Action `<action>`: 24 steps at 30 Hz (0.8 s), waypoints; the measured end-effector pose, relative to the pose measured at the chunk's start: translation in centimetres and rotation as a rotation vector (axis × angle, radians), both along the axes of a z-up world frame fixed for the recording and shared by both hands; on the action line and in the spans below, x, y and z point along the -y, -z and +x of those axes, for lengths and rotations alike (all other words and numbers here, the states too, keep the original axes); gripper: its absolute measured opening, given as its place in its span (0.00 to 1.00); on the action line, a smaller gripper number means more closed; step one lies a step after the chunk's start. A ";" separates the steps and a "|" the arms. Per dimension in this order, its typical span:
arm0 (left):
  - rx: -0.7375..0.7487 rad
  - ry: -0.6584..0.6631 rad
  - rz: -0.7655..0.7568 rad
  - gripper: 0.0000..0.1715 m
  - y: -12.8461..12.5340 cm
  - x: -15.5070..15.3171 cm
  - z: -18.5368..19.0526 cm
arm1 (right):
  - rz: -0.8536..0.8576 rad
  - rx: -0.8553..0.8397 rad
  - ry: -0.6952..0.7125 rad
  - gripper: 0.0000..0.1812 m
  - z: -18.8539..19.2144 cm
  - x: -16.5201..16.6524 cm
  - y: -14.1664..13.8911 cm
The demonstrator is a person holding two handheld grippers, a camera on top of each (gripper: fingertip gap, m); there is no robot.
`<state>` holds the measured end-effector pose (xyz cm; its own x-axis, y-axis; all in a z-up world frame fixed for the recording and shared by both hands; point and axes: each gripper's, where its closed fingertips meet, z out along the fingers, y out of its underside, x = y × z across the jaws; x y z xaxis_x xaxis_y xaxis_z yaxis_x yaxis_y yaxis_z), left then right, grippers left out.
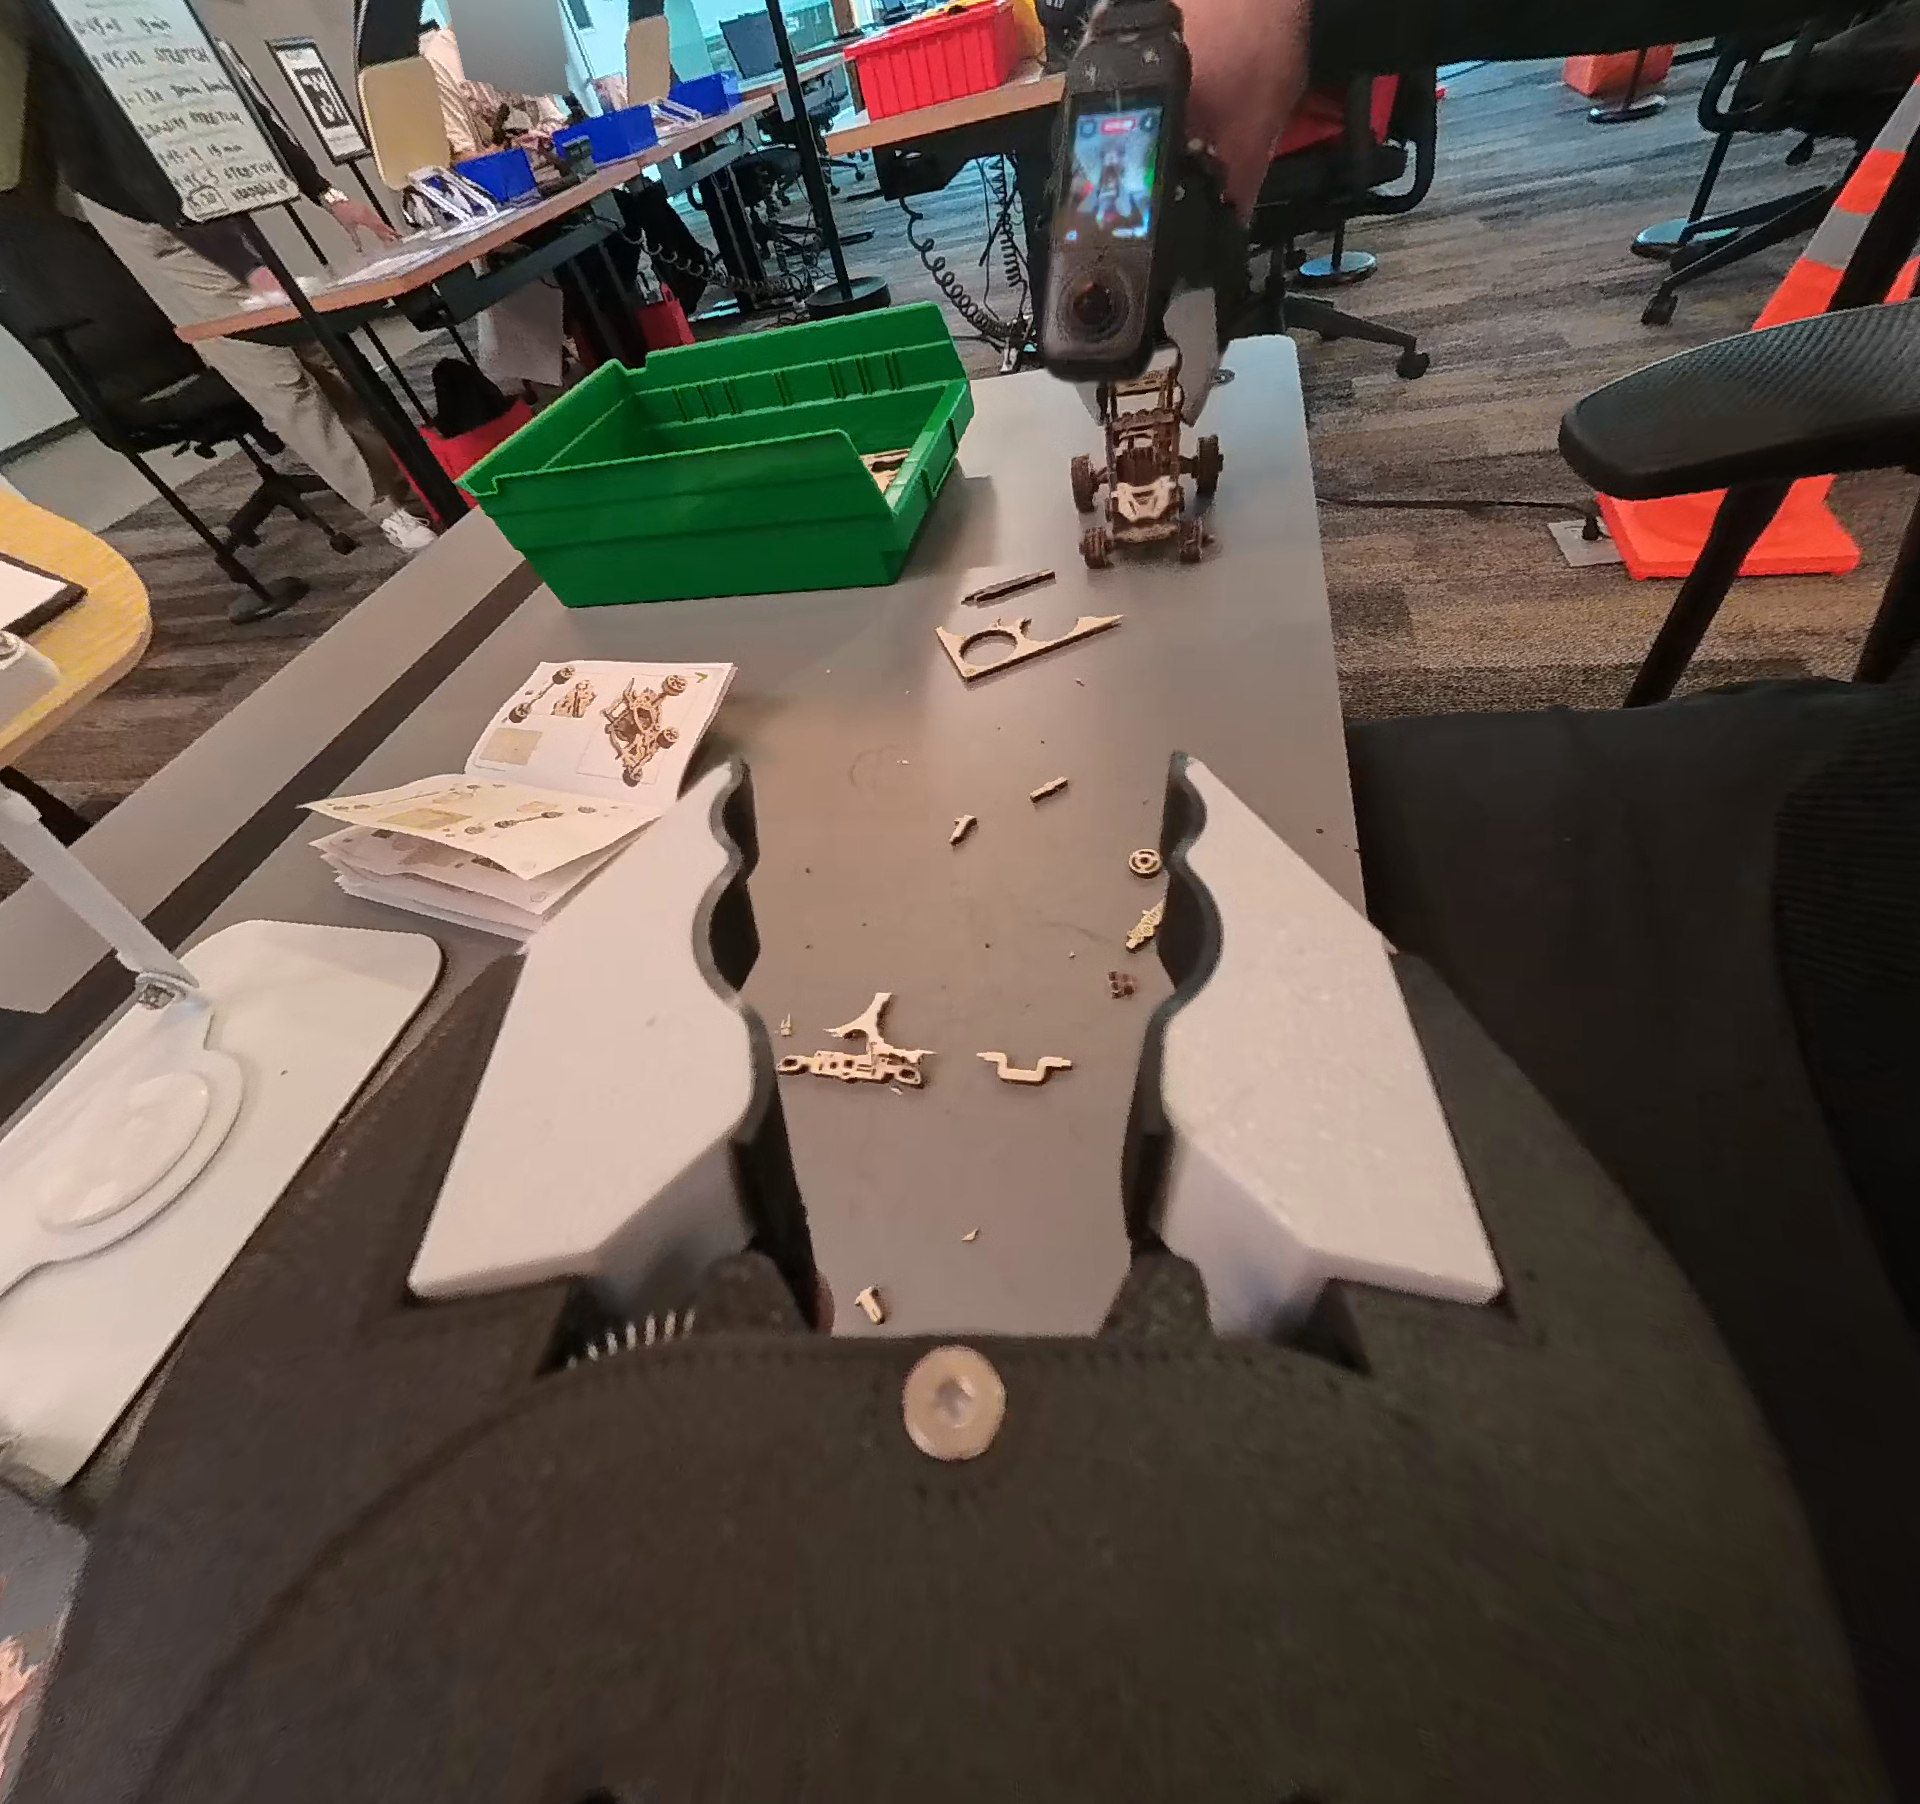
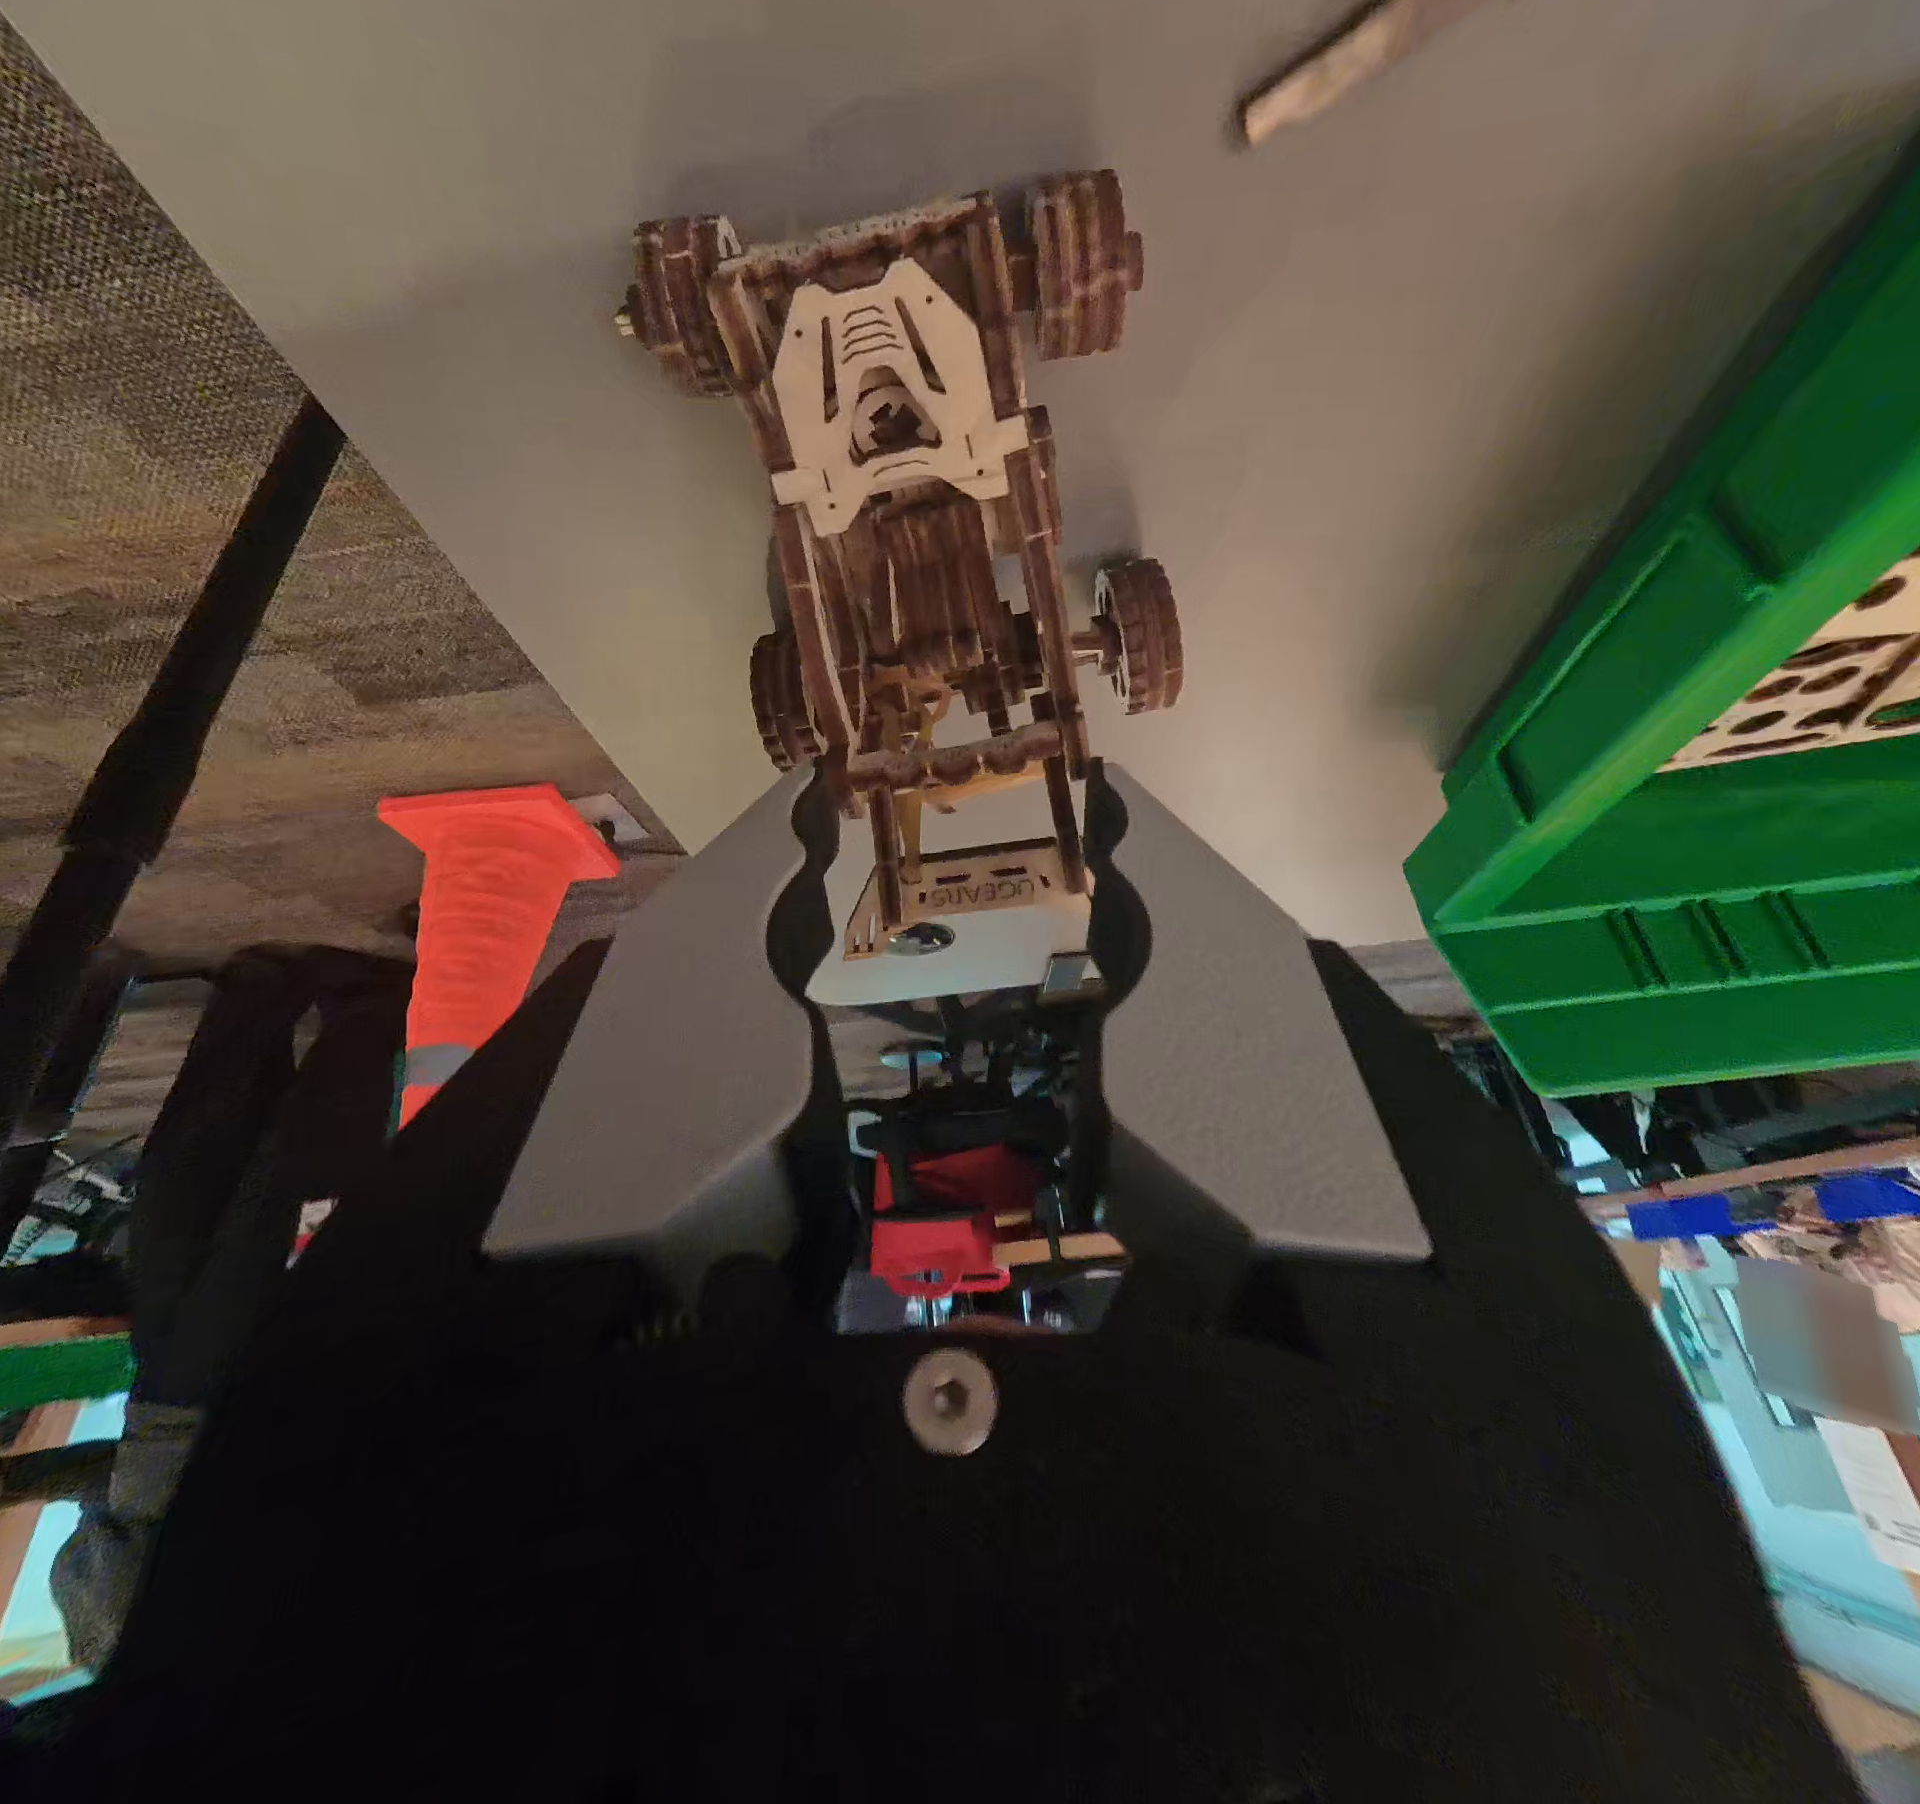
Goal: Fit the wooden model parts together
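A wooden model car [image 1: 1143, 492] stands on the far end of the grey table [image 1: 1226, 694]. My right gripper [image 1: 1148, 393] comes down from above and is shut on the car's rear frame. In the right wrist view the car [image 2: 904, 424] stretches away from the gripper [image 2: 961, 798], whose fingers [image 2: 686, 1006] press on the frame from both sides. My left gripper [image 1: 961, 778] is open and empty, hovering low over the near table. Small loose wooden parts lie between its fingers: a cut-out piece [image 1: 852, 1058], a bent strip [image 1: 1023, 1066], a small ring [image 1: 1145, 863] and pegs.
A green bin [image 1: 727, 487] stands at the far left of the table and holds a wooden sheet [image 2: 1808, 694]. An open instruction booklet [image 1: 520, 809] lies left. A wooden offcut [image 1: 1023, 642] and a stick [image 1: 1008, 588] lie before the car. A white stand base [image 1: 187, 1079] sits near left. The tips of one gripper are about 40 centimeters away from the tips of the other.
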<state>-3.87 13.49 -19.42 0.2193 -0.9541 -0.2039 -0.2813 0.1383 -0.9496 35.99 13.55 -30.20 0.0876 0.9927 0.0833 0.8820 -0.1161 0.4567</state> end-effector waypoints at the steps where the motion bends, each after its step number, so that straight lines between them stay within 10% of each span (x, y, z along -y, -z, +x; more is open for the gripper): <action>1: 0.000 0.003 0.000 0.44 0.0 0.1 0.1 | 0.000 0.022 -0.004 0.25 -0.5 0.1 0.0; 9: -0.011 0.020 0.009 0.44 0.3 0.6 0.5 | -0.003 0.034 -0.039 0.25 -3.3 0.5 0.0; 24: -0.015 0.020 -0.023 0.44 0.9 0.4 0.6 | -0.018 -0.005 0.081 0.27 4.0 0.4 0.5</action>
